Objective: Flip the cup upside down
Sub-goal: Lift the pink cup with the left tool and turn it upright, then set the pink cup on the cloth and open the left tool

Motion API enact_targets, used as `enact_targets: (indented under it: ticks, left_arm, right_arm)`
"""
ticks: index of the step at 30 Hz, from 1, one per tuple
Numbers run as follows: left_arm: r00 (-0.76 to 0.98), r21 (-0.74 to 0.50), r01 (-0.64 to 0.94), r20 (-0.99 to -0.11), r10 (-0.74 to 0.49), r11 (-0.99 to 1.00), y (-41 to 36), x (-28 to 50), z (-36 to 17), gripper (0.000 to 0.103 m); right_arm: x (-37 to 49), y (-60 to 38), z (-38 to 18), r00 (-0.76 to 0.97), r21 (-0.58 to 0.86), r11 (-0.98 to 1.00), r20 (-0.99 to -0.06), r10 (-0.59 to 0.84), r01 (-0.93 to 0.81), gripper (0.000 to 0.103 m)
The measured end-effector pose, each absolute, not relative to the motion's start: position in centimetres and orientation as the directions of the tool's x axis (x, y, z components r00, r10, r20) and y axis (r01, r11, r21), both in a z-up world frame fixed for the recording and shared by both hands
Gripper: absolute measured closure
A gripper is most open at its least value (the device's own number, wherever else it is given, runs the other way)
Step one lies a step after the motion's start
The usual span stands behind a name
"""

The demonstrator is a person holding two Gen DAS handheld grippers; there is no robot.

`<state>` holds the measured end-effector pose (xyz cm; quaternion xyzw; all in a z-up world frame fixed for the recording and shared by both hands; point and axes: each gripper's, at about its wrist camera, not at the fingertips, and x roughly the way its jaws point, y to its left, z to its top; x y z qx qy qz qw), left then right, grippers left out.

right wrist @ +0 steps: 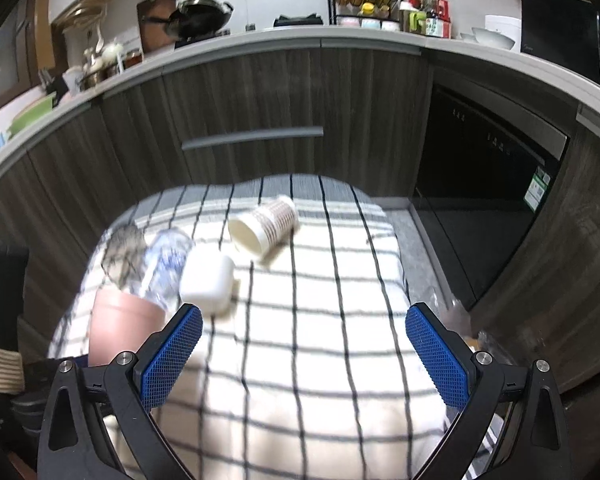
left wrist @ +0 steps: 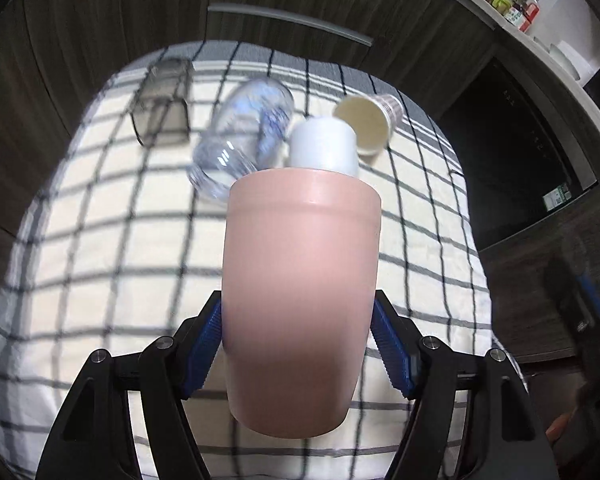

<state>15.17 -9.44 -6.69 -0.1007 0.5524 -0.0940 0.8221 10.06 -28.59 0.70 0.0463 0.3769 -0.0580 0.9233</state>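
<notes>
Already the pink cup [left wrist: 300, 300] sits clamped between the blue pads [left wrist: 202, 350] of the left gripper [left wrist: 298, 344], its closed end pointing away from the camera — whether it rests on the checked cloth [left wrist: 100, 240] I cannot tell. Ahead, a clear bottle [left wrist: 244, 140], white cup [left wrist: 324, 144] and paper cups [left wrist: 368, 124] crowd close. From the right wrist, the right gripper [right wrist: 302, 354] gapes wide and empty over open cloth — judged, only release remains.
</notes>
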Motion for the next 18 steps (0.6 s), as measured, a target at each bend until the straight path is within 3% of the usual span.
enact_targets:
  ticks: [14,17,18]
  left_arm:
    - [0.299,-0.280,0.068,-0.910,-0.288,0.957,-11.9,14.6,-11.8,0.033]
    - [0.303,-0.259,0.082,-0.914,-0.271,0.963,-12.0,14.7,-11.6,0.029]
    - [0.304,-0.259,0.084,-0.913,-0.272,0.962,-11.9,14.6,-11.5,0.023]
  right_arm:
    - [8.5,-30.6,-3.7,0.625,0.016,0.985,-0.775,-0.095,0.170,0.001]
    - [8.6,-30.0,-4.0,0.621,0.014,0.987,-0.779,-0.090,0.160,0.001]
    - [8.7,-29.9,-4.0,0.621,0.014,0.987,-0.779,-0.089,0.158,0.001]
